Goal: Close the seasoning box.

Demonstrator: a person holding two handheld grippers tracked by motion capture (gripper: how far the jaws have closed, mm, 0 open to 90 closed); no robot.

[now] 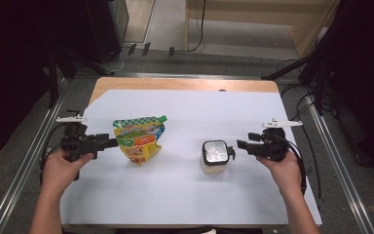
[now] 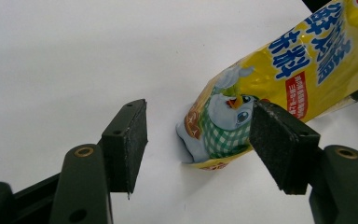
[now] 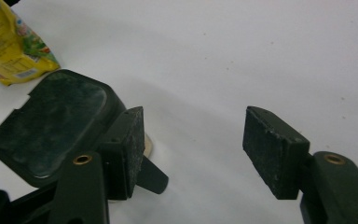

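At left of the counter (image 1: 175,195) the left claw (image 2: 198,135) gapes around the yellow pouch's (image 1: 139,139) corner and should close squarely, while the right claw (image 3: 193,144), open and empty, sits beside the lidded jar (image 1: 215,157) center-right.

Yellow pouch (image 2: 279,79): blue Chinese characters run along its face in the left gripper view, cut off at the frame edge; "鲜" and "料" look likely, the rest is not certain. Red label box (image 2: 296,94) beneath them carries small white Chinese print, too small to read. Cartoon figure in green check printed near the pouch's end. High view: the pouch's (image 1: 139,139) banner text is blurred, unreadable. Right gripper view: barcode patch on the pouch (image 3: 10,46), digits illegible.
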